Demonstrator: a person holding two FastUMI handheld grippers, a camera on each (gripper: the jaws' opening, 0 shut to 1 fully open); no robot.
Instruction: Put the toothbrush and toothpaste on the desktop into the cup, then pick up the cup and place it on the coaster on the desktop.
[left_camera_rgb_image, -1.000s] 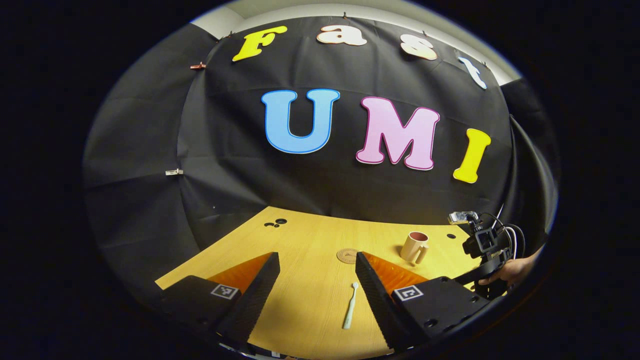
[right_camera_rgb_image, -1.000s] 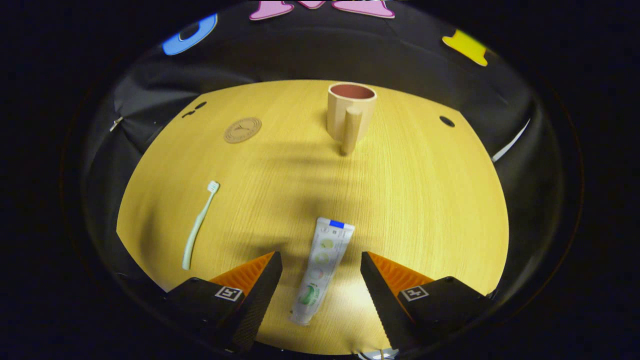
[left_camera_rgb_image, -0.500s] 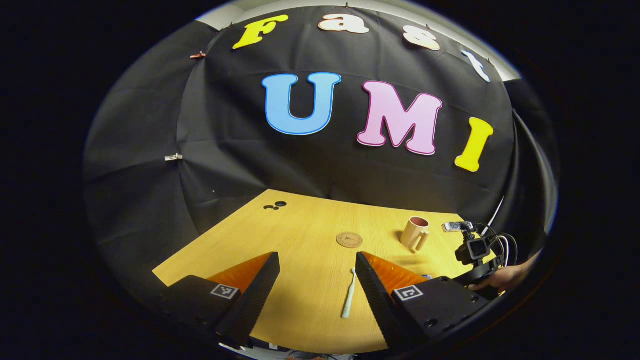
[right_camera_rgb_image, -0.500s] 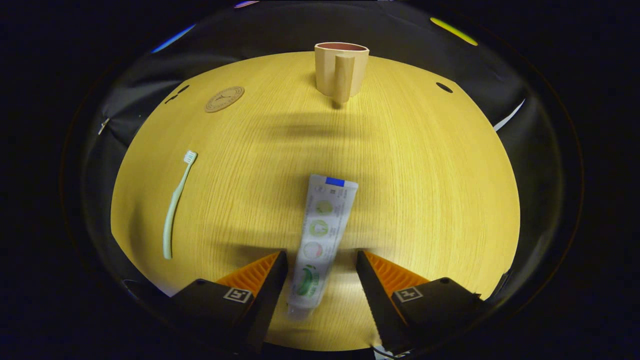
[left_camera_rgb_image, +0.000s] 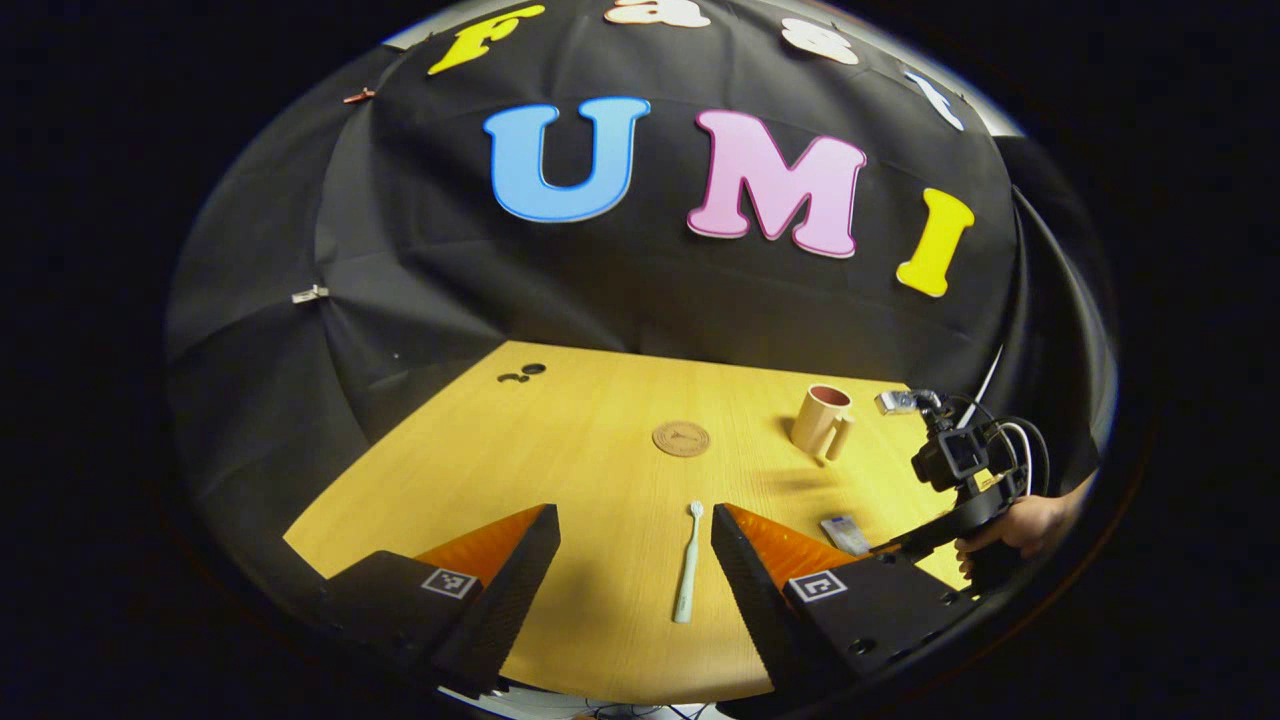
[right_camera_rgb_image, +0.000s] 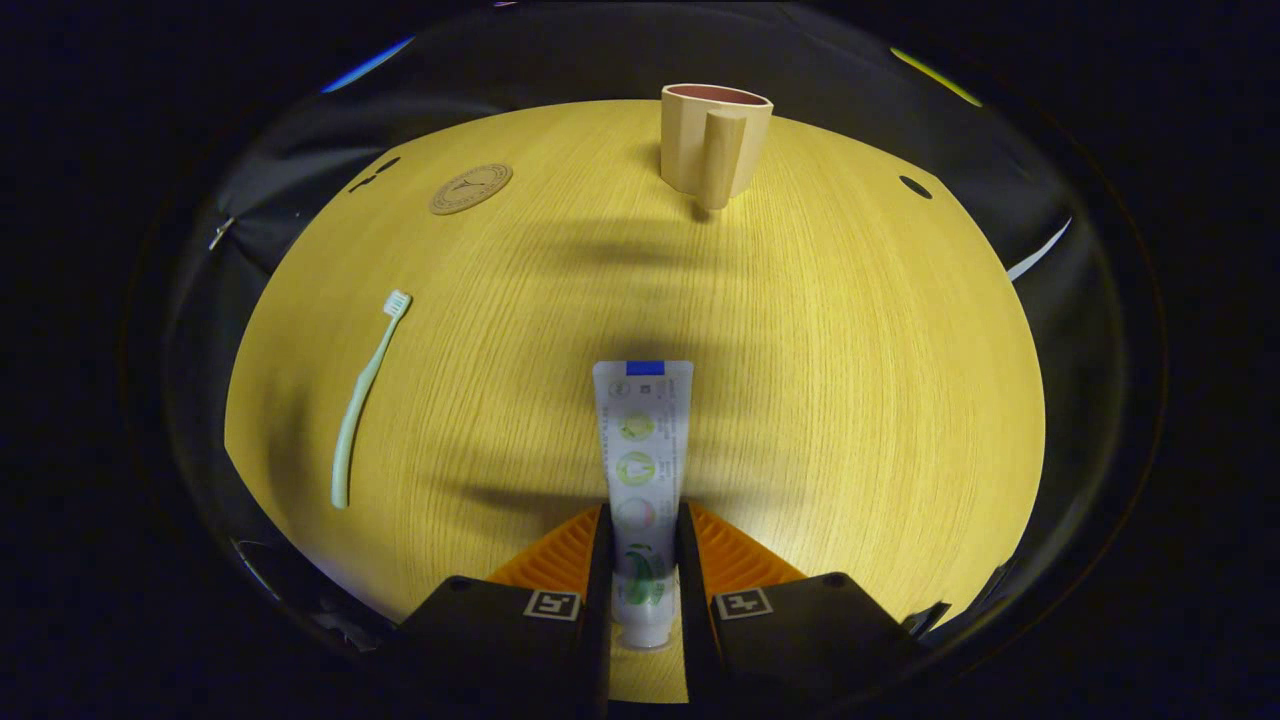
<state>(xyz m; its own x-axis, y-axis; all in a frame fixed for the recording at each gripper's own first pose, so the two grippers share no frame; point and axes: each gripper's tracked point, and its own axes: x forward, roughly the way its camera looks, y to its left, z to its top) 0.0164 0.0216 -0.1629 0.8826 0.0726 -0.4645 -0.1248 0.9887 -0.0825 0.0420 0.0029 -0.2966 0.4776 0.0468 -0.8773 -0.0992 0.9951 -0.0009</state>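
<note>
left gripper view: the left gripper hangs above the near edge of the desktop with its fingers wide apart and nothing between them. the toothbrush lies flat between them and closer to the right-hand finger, head pointing away. farther off sit the round coaster and, to its right, the cup, upright and apart from the coaster. at the right edge a hand holds the other gripper low over the desk, with one end of the toothpaste showing in front of it.

right gripper view: the right gripper has its fingers drawn together on the cap end of the toothpaste, one pressing each side; the tube's flat crimped end points toward the cup. the tube appears to lie on the desktop. toothbrush to the left, coaster at the far left.

handling, as a judgement: the tube looks light and soft, so a hard squeeze mid-body would buckle it; the stiffer shoulder near the cap is the sounder hold. the toothbrush is thin, rigid and light, and it lies flat, so a pinch across the mid-handle suits it. the cup looks rigid and open-topped.
</note>
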